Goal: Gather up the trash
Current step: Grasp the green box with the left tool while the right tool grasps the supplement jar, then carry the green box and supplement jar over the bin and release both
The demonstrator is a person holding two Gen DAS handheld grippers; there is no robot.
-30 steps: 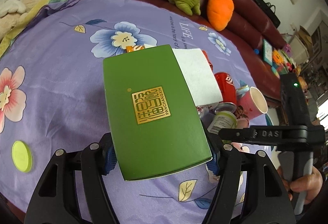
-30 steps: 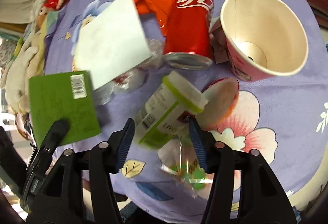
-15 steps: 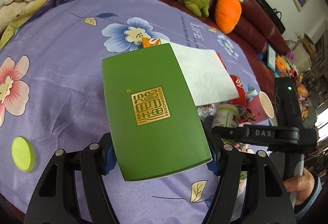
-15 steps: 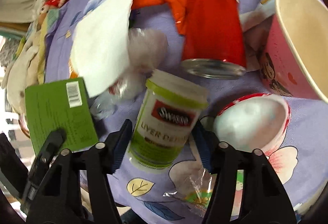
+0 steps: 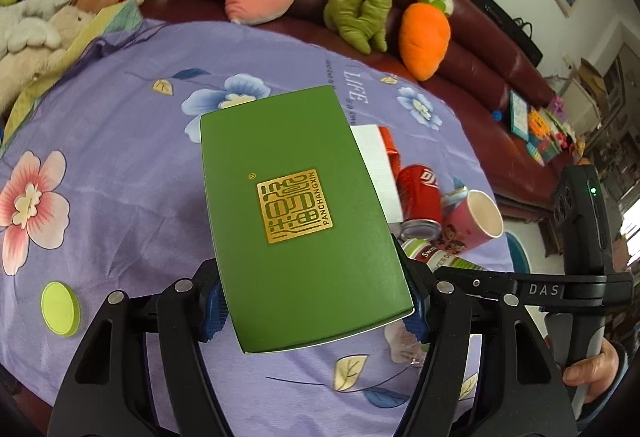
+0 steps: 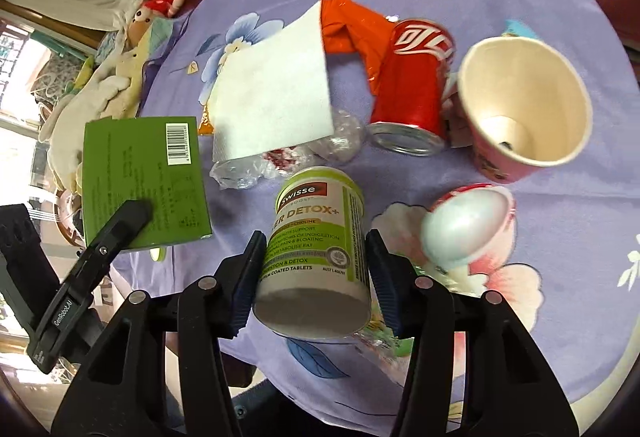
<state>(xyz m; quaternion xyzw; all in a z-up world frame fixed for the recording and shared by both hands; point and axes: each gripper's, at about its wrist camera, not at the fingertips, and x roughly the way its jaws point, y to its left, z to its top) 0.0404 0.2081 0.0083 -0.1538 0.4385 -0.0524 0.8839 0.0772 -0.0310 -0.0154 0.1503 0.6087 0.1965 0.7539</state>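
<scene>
My left gripper [image 5: 316, 311] is shut on a flat green box [image 5: 296, 213] with a gold emblem and holds it above the purple floral tablecloth [image 5: 120, 157]. The box also shows in the right wrist view [image 6: 140, 181]. My right gripper [image 6: 314, 273] is closed around a white and green Swisse pill bottle [image 6: 316, 249], lifted off the cloth. On the table lie a red soda can [image 6: 412, 89], a pink paper cup [image 6: 520, 105] on its side, a white napkin [image 6: 276, 93], an orange wrapper [image 6: 352, 25], clear plastic wrap [image 6: 288, 153] and a small round cup [image 6: 468, 225].
A lime green disc [image 5: 60, 309] lies on the cloth at the near left. A dark red sofa [image 5: 460, 21] with plush toys runs behind the table. The right gripper's body [image 5: 576, 277] stands close to my left gripper's right side.
My right gripper has closed on the pill bottle and raised it, tipping its lid away from the camera. My left gripper has kept the green box and shifted back and right.
</scene>
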